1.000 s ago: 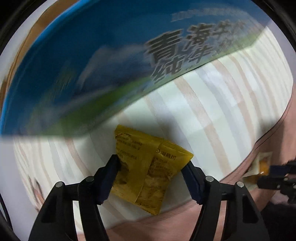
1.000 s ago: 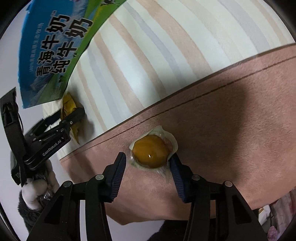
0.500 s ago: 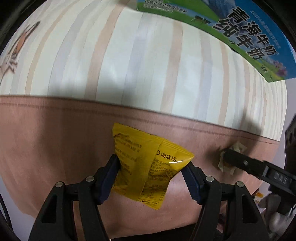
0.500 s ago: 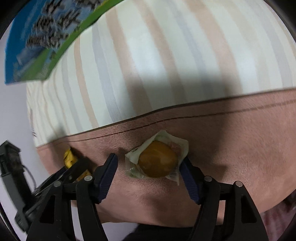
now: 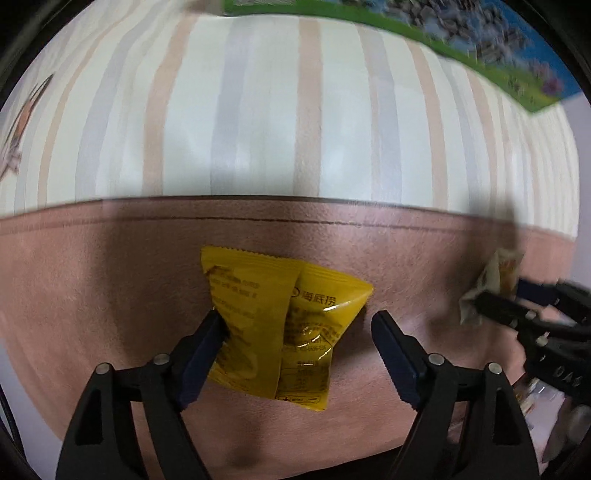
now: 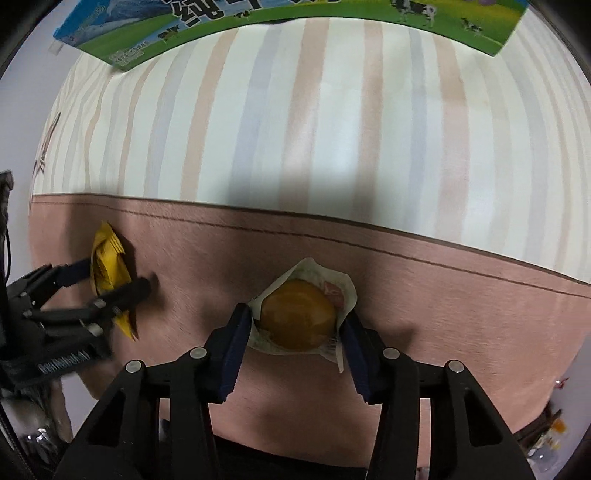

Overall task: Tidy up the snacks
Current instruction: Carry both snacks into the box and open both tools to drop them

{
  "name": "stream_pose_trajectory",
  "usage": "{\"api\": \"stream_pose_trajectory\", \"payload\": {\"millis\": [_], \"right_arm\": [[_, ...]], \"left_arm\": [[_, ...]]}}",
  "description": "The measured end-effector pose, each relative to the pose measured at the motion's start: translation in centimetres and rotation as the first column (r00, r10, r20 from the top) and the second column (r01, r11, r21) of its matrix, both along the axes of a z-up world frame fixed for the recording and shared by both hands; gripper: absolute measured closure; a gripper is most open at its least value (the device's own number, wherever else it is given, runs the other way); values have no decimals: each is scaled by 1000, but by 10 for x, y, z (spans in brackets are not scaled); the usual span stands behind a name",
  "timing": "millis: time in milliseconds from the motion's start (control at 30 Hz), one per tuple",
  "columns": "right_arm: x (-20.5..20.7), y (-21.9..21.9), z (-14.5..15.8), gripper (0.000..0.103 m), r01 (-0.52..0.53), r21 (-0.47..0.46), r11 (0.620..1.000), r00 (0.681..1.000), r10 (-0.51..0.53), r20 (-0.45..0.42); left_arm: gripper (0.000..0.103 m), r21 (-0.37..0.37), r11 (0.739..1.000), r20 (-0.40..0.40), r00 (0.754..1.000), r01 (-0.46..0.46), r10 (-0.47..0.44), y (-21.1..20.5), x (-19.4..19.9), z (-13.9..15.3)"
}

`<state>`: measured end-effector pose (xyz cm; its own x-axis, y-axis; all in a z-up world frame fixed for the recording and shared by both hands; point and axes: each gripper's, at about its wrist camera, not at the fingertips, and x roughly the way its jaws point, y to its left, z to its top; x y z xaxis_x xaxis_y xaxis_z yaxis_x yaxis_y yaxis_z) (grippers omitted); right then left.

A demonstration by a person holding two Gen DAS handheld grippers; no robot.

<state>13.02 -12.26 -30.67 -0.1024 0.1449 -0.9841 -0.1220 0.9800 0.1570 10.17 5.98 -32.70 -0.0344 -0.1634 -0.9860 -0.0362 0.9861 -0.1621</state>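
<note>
- Between the left tongs (image 5: 295, 325): yellow snack packet (image 5: 280, 325), flat on the brown band of the cloth (image 5: 110, 280); left pad touching its edge, right pad standing clear of it, so grip released.
- Between the right tongs (image 6: 293, 325): round orange pastry in a clear wrapper (image 6: 297, 319), on the same brown band; pads at both wrapper edges, looks grasped.
- Seen from the right wrist view: yellow packet (image 6: 107, 266) off to the left, well apart from the pastry.
- Beyond the brown band: striped cream, beige and grey cloth (image 6: 295, 129).
- At the far edge: blue-and-green milk carton (image 6: 295, 14) with cows printed on it.
</note>
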Motion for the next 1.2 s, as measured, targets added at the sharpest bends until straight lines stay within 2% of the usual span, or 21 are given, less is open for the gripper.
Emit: {"api": "stream_pose_trajectory", "payload": {"millis": [33,100,167,233,300,367,467,533,567,600,633,667,900,1067,1200], "right_arm": [[-1,-5,1,51,11,14,1000,1000,-11,-3],[1,-9,-2,51,61,53,997,998,-60,-20],[3,-19,-4,45,112,93,989,994,-109,-32],[5,-25,-6,39,150,122,981,988,-146,-40],[13,-22,-7,34,163,127,979,986,-159,-42],[16,-9,-14,32,163,112,980,986,-159,-40],[16,-1,-17,32,166,82,983,986,-164,-30],[16,2,-20,36,171,61,983,985,-171,-11],[16,21,-27,47,167,19,986,986,-167,8],[16,22,-30,47,163,3,987,986,-163,22],[15,23,-30,47,166,3,986,986,-166,33],[14,25,-29,48,163,2,987,986,-163,44],[-2,19,-9,53,154,41,987,983,-157,92],[-17,9,20,53,143,85,986,981,-153,117],[-21,8,39,53,137,132,982,978,-155,140]], "left_arm": [[28,-49,997,-15,998,-62,61,10,9,1],[28,-98,986,-38,990,-138,135,16,3,-2],[28,-112,979,-40,985,-173,170,21,-1,-6],[27,-96,983,-38,988,-154,151,17,-3,-7],[26,-57,994,-37,995,-92,90,7,6,-10],[26,0,1000,-33,999,-22,22,-3,12,-13],[26,58,998,-10,1000,15,-14,-18,12,-15],[27,75,997,5,1000,13,-14,-24,9,-17],[34,89,996,14,1000,13,-14,-30,5,-18],[39,108,994,26,1000,12,-14,-30,0,-14],[50,116,993,37,999,9,-13,-35,1,-10],[51,117,993,46,999,2,-7,-37,-1,-8],[56,49,997,54,997,-55,53,-25,-5,4],[58,-6,996,67,994,-85,85,-7,-5,22],[58,-41,995,99,991,-86,90,0,-4,50]]}}
